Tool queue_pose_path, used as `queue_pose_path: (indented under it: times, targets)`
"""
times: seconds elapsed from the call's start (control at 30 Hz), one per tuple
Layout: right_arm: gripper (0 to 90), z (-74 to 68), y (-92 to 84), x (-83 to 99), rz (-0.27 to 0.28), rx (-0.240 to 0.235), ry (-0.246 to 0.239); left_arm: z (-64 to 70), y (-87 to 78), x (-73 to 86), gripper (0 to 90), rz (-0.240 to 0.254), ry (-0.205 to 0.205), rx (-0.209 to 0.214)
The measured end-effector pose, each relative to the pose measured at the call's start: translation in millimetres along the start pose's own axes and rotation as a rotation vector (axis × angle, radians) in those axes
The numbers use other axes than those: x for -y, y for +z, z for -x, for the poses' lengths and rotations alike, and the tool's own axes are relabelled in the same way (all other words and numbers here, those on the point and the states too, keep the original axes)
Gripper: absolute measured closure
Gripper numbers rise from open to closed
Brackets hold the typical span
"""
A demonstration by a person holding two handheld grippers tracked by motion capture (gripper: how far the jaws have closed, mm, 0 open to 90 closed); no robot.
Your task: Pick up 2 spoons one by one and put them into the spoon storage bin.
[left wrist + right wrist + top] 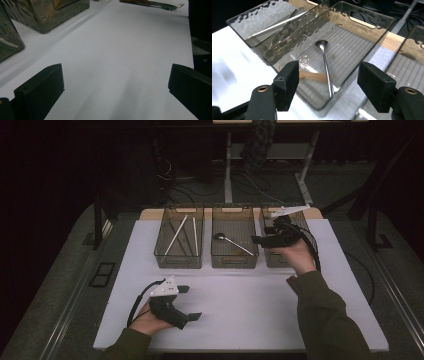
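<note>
Left hand-held gripper [189, 302] rests open on table [240, 300].

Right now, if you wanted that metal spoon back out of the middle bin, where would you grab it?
Probably the thin handle of the spoon, around mid-length, coming straight down from above. It lies flat on the floor of the middle bin, and the walls block any sideways approach.

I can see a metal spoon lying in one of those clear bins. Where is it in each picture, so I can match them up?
High view: the spoon lies slantwise in the middle bin of three.
Right gripper view: it lies just beyond the open jaws, bowl at the far end, crossing a small wooden piece.
Left gripper view: I cannot make it out.
Shared landmark: the white tabletop.
</note>
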State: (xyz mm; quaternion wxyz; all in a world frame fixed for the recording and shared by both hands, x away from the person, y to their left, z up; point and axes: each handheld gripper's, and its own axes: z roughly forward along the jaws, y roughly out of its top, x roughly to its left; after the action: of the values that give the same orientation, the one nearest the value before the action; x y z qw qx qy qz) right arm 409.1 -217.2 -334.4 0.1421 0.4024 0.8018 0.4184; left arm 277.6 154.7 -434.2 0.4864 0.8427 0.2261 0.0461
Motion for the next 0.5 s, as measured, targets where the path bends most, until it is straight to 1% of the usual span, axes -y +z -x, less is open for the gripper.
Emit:
queue_pose_path:
  times: [0.23,0.37,0.4,0.5]
  targets:
    - [33.1,-0.4,-24.2,18.6,-0.005,0.009,-0.020,-0.3,0.1,0.0,0.0,0.004,0.002,-0.007]
    - [33.1,0.7,-34.6,31.5,-0.006,0.017,-0.025,-1.6,-0.8,0.3,0.0,0.006,0.003,-0.012]
    - [33.2,0.8,-37.2,35.3,-0.006,0.014,-0.010,-2.1,-1.5,0.4,0.0,0.007,0.001,-0.013]
    - [33.3,2.7,-44.1,47.8,-0.014,0.026,-0.007,-4.6,-5.0,1.0,0.0,0.014,-0.003,-0.018]
